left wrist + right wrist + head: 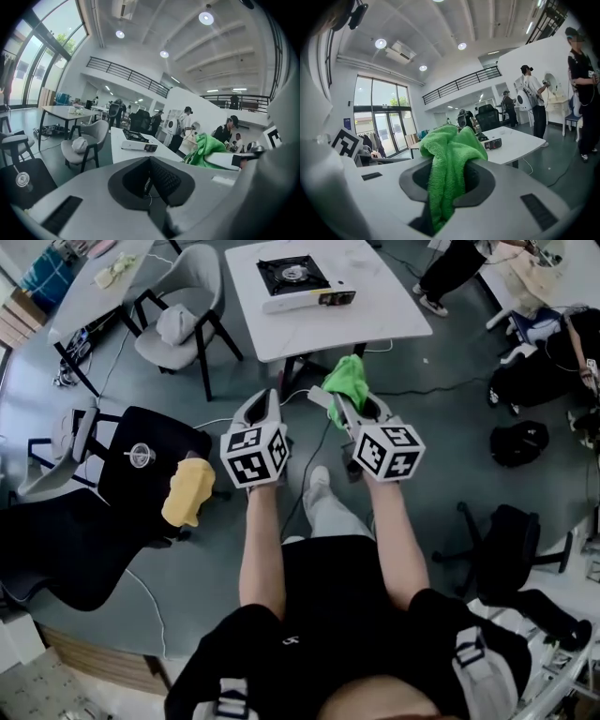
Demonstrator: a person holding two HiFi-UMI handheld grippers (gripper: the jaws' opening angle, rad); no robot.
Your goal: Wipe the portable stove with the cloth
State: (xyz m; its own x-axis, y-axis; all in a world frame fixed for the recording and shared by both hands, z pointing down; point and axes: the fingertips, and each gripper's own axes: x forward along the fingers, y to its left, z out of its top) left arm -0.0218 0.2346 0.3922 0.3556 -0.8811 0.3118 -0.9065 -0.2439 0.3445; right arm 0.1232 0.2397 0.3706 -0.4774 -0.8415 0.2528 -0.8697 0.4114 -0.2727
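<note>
The portable stove is white with a black burner top and sits on a white table some way ahead of me. It also shows small in the left gripper view and in the right gripper view. My right gripper is shut on a green cloth, which bunches above the jaws and hangs between them. My left gripper is held beside it at the same height, shut and holding nothing. Both are well short of the table.
A grey chair with a white bundle on its seat stands left of the table. A black chair with a yellow object is at my left. Black bags and cables lie on the floor at right. People stand in the background.
</note>
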